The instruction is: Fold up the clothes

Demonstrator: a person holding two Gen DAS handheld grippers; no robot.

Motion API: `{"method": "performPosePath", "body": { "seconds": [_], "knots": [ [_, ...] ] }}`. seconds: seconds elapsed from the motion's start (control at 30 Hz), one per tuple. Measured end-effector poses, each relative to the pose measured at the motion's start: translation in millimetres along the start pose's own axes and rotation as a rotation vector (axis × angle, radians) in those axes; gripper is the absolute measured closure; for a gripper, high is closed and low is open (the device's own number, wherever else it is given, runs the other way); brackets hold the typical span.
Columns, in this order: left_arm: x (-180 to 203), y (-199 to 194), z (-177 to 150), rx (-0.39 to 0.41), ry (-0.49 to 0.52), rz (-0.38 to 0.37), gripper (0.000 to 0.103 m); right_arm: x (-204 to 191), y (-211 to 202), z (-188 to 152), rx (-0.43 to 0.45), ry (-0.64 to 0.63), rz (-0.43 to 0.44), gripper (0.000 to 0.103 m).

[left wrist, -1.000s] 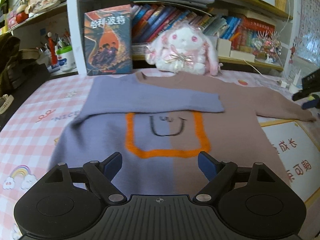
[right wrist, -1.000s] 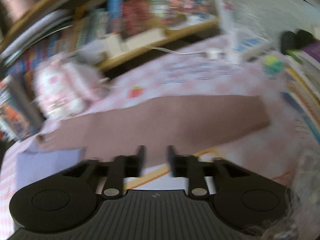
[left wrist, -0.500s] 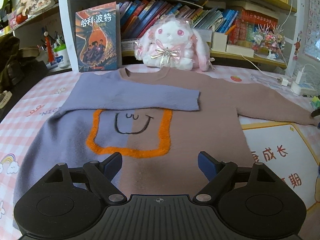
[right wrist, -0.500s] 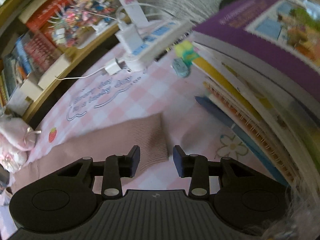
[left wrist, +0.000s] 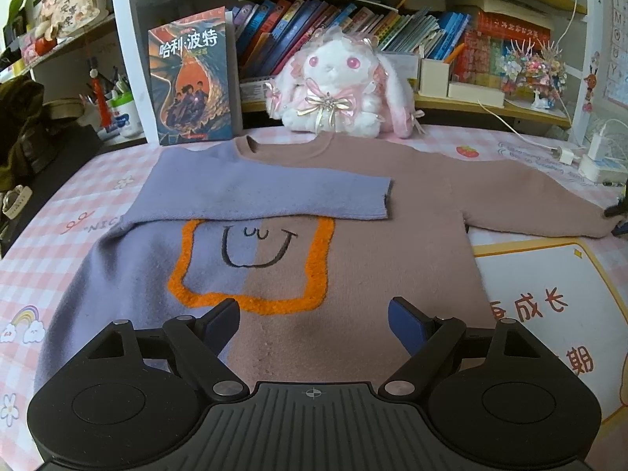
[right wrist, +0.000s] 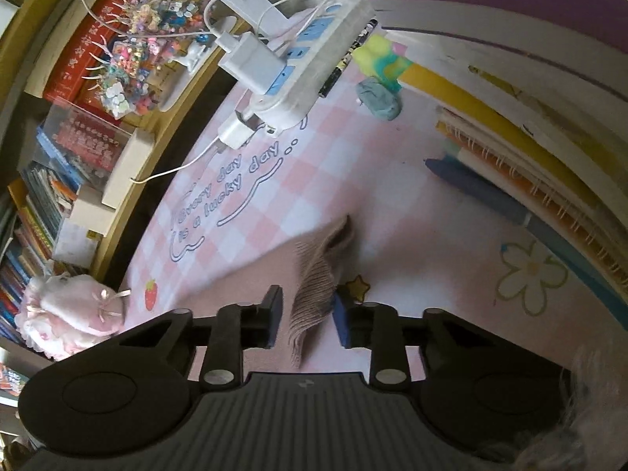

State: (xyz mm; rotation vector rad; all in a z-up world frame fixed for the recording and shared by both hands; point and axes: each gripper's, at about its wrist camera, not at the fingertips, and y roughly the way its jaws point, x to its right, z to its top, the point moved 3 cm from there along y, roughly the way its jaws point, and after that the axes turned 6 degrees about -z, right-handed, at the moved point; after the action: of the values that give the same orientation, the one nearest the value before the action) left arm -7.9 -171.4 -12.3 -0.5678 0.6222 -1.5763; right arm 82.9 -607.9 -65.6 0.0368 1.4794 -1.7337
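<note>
A sweater (left wrist: 353,274), half lilac and half dusty pink with an orange frame and a smiley, lies flat on the pink checked mat (left wrist: 59,243). Its lilac sleeve (left wrist: 267,196) is folded across the chest. The pink sleeve (left wrist: 530,204) stretches out to the right. My left gripper (left wrist: 314,322) hovers open over the lower front of the sweater, holding nothing. My right gripper (right wrist: 308,320) is closing on the pink sleeve's ribbed cuff (right wrist: 314,286), which stands bunched up between the pads.
A plush rabbit (left wrist: 337,86) and an upright book (left wrist: 192,78) stand behind the collar, under the bookshelves. A power strip (right wrist: 306,62) with chargers and a stack of notebooks (right wrist: 530,137) lie close beyond the cuff. A printed card (left wrist: 549,306) lies right of the sweater's body.
My right gripper swung along the pink sleeve to its cuff and narrowed; the cuff, flat before, now stands bunched between the fingers. The left gripper shifted right over the sweater, still open.
</note>
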Motion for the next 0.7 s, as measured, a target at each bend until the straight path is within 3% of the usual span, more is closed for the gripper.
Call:
{"method": "performPosePath", "body": {
  "seconds": [0.07,0.17,0.27,0.53,0.7],
  "knots": [
    [-1,1,0,-0.002,-0.001,-0.003,0.018,0,1,0,-0.004,-0.011,-0.007,0.092],
    [-3,1,0,0.005,-0.001,-0.01,0.018,-3,0,0,-0.011,-0.031,0.0,0.094],
    [-6,0,-1,0.016,0.0,-0.019,0.018,-25,-15,-2,0.015,-0.093,0.06,0.094],
    [-38,-11,-6,0.062,-0.032,-0.024,0.018,-118,-55,-29,0.038,-0.262,0.258,0.094],
    [-75,-26,-9,0.112,-0.047,-0.034,0.018,-187,-66,-69,0.028,-0.361,0.341,0.094]
  ]
}}
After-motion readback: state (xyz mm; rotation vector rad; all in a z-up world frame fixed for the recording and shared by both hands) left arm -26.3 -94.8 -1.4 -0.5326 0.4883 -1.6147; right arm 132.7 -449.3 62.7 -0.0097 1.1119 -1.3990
